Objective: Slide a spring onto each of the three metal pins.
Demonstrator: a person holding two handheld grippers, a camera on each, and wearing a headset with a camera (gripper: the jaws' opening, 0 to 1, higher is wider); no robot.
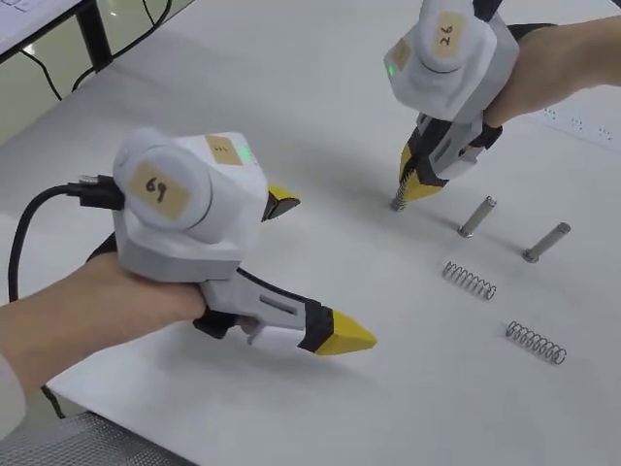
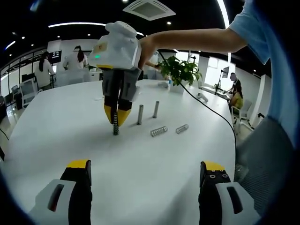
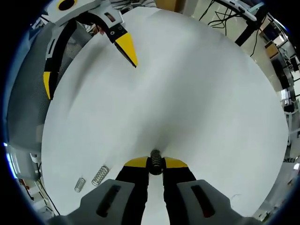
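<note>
White matte tabletop (image 1: 291, 78) under everything; its near edge cuts across the lower left of the head view, just below the person's left hand (image 1: 97, 311); a black cable (image 1: 29, 223) trails off that side.

Nearest: the white-bodied, yellow-tipped left gripper (image 1: 328, 270), jaws spread wide with nothing between them; bare table under and ahead of both tips.

Ahead and to the right: two loose coiled steel springs lying on their sides, the nearer spring (image 1: 536, 343) and the second spring (image 1: 470, 280); apart from each other, touching nothing.

Just beyond them: two short grey metal pins standing upright, the left pin (image 1: 476, 216) and the right pin (image 1: 546, 242); near each other, not touching, each bare of any spring.

Left of the pins: the right gripper (image 1: 412, 186), same white body and yellow tips, pointed steeply down in the right hand (image 1: 553, 68); jaws closed around a third coiled spring (image 1: 398, 202), which stands upright with its foot on the table; the right gripper view has the coil's top end pinched between the two tips; cannot tell whether a pin sits inside the coil.

Room: a broad bare stretch between the two grippers and on to the left; the far left edge shows at the head view's top corner, above a dark table leg (image 1: 97, 39); in the left gripper view the table runs on past the pins to a green potted plant (image 2: 180, 70) near its far rim.
</note>
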